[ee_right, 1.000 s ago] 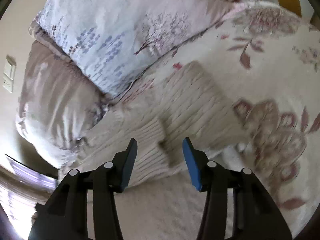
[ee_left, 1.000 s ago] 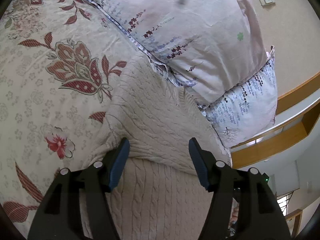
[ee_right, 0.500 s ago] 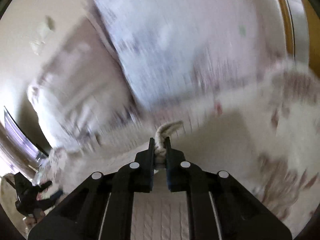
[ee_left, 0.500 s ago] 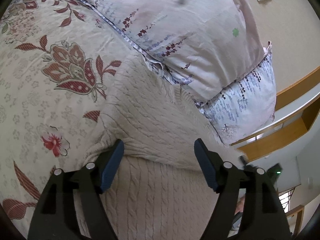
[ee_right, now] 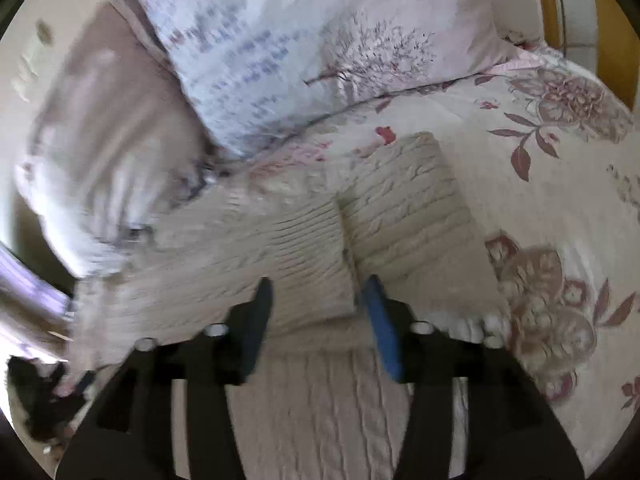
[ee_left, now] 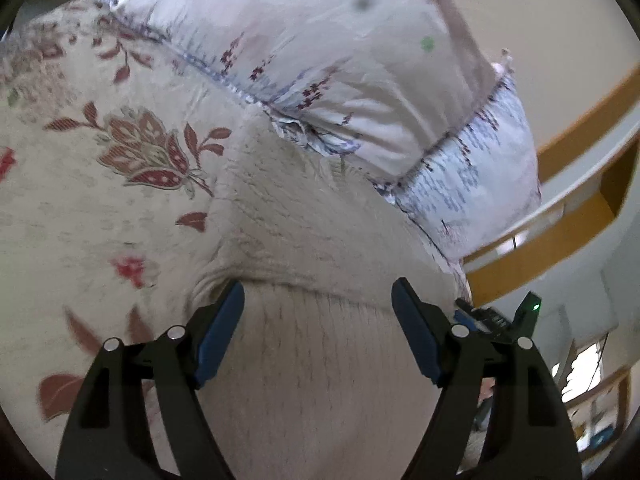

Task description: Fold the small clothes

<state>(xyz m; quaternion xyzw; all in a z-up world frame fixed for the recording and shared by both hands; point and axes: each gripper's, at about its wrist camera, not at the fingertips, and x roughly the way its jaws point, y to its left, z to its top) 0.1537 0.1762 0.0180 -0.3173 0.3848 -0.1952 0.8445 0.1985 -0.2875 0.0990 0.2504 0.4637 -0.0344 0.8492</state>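
Item: cream cable-knit sweater (ee_left: 304, 220), lying on the floral bedspread (ee_left: 80, 208) of a bed.

Left gripper (ee_left: 316, 308): fingers (ee_left: 218, 332) spread wide, nothing between them. The sweater fills the gap and runs ahead of both tips. A folded edge of the knit crosses from one tip to the other, just ahead of them; whether the tips touch the fabric cannot be told. Knit with finer vertical ribs lies between the fingers, nearer the camera.

Right gripper (ee_right: 318, 292): fingers (ee_right: 382, 328) apart, holding nothing. In this view the sweater (ee_right: 280, 248) lies directly ahead of and under the tips. A folded panel with a straight edge sits ahead of the left finger; its near corner falls between the two tips. A second ribbed panel extends ahead of the right finger. More knit runs back between the fingers toward the camera.

Surroundings, left wrist view: pale floral pillow (ee_left: 340, 52) beyond the sweater, ahead of the fingers, its lower edge meeting the knit; a second blue-patterned pillow (ee_left: 472, 184) ahead and to the right. Wooden headboard rail (ee_left: 560, 240) further right.

Surroundings, right wrist view: blue-patterned pillow (ee_right: 304, 52) ahead of the tips, past the sweater; the pinkish pillow (ee_right: 100, 160) ahead to the left, blurred. Bedspread (ee_right: 560, 200) to the right of the right finger.
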